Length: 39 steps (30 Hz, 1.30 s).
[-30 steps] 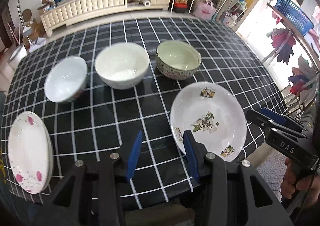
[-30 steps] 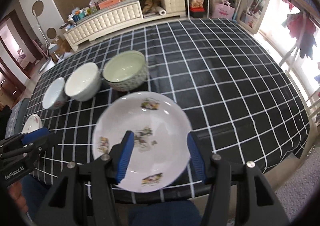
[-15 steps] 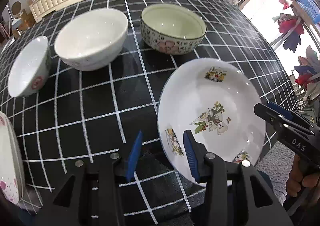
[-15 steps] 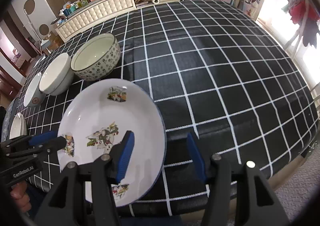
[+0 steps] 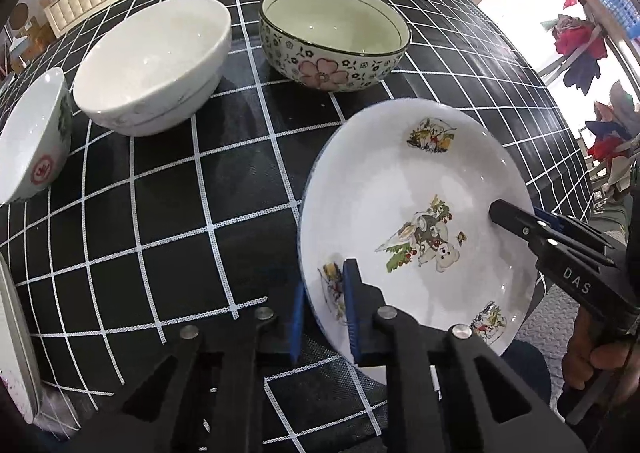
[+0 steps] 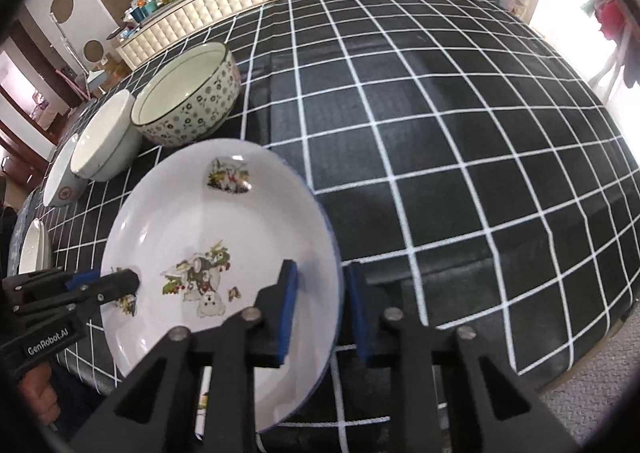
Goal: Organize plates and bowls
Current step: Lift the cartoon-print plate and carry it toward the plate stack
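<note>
A white plate with cartoon prints [image 5: 420,181] [image 6: 200,213] lies near the front edge of the black checked table [image 5: 200,193]. My left gripper [image 5: 325,313] straddles the plate's left rim, its jaws closing with both blue pads against the rim. My right gripper [image 6: 322,309] straddles the right rim in the same way, jaws closing on it. Each gripper also shows in the other's view: the right gripper [image 5: 496,211] and the left gripper [image 6: 120,281]. Behind the plate stand a floral bowl [image 5: 332,33], a white bowl [image 5: 152,61] and a small bowl [image 5: 32,137].
A pink-flowered plate [image 5: 16,353] lies at the table's left front corner. The table's front edge runs just under both grippers. A person's hand [image 5: 592,361] holds the right gripper. Cabinets and shelves line the far wall.
Both grippers have come down to the plate. Their jaws, wide apart before, have narrowed onto its left and right rims. The plate and the bowls have not shifted on the table.
</note>
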Available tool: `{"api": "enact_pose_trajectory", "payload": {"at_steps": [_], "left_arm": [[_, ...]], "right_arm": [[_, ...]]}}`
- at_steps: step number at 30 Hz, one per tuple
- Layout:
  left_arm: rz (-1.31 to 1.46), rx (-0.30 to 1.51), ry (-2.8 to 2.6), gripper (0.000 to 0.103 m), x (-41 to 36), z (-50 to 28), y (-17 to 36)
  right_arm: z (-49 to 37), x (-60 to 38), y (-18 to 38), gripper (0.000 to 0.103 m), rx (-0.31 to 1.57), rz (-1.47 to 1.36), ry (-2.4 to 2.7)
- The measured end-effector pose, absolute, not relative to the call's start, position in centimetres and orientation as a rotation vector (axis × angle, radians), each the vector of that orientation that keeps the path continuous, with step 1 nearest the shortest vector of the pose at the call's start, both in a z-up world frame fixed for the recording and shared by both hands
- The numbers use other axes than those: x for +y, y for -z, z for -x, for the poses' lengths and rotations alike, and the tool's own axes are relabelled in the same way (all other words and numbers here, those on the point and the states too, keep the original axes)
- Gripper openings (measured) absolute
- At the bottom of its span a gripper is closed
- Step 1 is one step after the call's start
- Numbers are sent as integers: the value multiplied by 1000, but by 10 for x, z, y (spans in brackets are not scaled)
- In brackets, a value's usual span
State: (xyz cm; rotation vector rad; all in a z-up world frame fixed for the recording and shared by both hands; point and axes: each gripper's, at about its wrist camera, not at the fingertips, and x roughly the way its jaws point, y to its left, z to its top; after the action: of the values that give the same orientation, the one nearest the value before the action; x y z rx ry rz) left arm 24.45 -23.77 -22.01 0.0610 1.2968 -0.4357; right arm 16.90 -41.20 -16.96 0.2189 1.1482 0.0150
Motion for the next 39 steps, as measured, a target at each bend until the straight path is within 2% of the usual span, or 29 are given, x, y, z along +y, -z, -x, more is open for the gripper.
{"api": "enact_pose_trajectory", "payload": {"at_steps": [11, 19, 28, 39], "left_arm": [[-94, 1274, 446, 16, -234, -237, 216], [-50, 1221, 422, 16, -200, -225, 189], [3, 1128, 323, 16, -120, -211, 144], [96, 1088, 152, 16, 5, -191, 127]], "right_arm": [[-161, -405, 164, 24, 1140, -186, 4], [-159, -379, 138, 22, 1086, -166, -29], [-164, -316, 104, 21, 1035, -132, -136], [-175, -202, 95, 19, 1022, -63, -314]]}}
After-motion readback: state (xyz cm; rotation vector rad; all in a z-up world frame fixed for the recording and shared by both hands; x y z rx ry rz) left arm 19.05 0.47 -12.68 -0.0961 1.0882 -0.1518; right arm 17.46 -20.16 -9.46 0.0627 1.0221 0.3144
